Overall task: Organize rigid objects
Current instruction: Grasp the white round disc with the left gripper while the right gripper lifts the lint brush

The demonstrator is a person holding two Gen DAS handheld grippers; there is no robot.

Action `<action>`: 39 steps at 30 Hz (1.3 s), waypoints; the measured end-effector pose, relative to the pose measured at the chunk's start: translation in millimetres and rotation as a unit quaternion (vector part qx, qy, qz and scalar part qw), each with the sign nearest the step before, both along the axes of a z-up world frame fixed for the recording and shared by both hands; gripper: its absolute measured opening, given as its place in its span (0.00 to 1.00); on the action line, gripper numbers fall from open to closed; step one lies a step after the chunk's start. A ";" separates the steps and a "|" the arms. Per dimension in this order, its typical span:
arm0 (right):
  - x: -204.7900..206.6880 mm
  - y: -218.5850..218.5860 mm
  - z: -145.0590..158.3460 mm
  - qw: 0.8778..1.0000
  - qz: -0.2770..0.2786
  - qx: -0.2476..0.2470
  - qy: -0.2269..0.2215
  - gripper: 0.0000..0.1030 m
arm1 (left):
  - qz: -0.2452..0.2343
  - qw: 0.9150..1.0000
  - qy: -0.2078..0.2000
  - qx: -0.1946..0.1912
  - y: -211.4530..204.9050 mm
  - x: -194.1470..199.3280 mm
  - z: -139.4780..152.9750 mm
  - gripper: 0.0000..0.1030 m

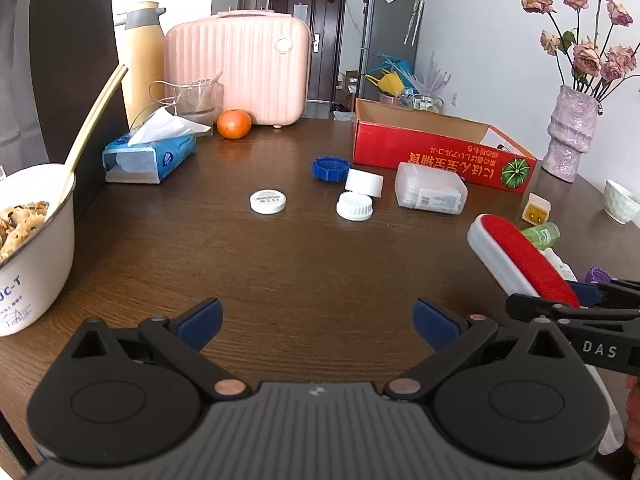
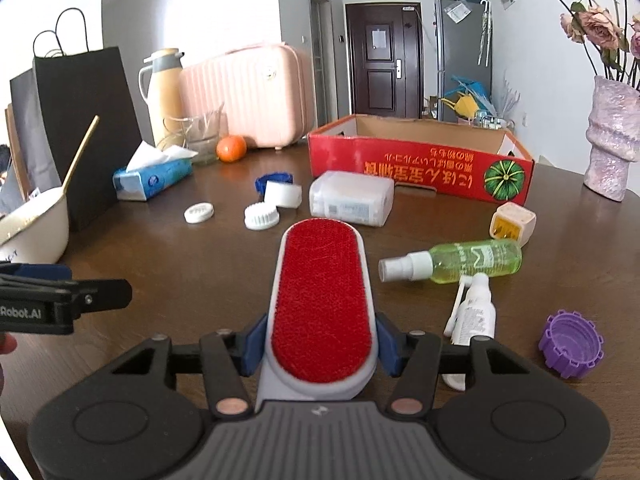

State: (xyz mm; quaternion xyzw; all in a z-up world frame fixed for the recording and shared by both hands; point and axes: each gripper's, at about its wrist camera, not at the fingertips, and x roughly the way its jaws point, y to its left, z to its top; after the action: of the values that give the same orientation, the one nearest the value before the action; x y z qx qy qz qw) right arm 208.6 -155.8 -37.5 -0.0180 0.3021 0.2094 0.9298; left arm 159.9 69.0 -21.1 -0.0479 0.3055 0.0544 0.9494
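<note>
Right wrist view: right gripper clamps one lint brush; red cardboard box's inside is hidden; two spray bottles lie nearby; left gripper gapes, holding nothing.

Dark wood-grain tabletop with a soft sheen. Lint brush: fuzzy red cloth pad in a smooth grey plastic frame. Matt cardboard box, printed red. Ribbed, glossy pink case, probably hard plastic. Clear green plastic spray bottle.
</note>
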 end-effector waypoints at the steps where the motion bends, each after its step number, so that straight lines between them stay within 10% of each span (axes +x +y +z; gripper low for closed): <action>1: 0.5 -0.7 1.5 1.000 -0.001 0.001 -0.002 0.53 | 0.001 1.000 -0.001 0.002 0.0 1.3 1.3 1.00; 39: 68.5 -38.9 26.2 0.994 -0.093 0.015 -0.047 0.53 | 0.080 0.994 0.031 0.074 49.8 164.6 -11.0 1.00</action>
State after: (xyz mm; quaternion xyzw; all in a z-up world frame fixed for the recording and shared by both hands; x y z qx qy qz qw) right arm 277.1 -194.8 -11.3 0.0144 0.2556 0.1253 0.9585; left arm 324.5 118.9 -32.1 0.0001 0.3249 0.1537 0.9332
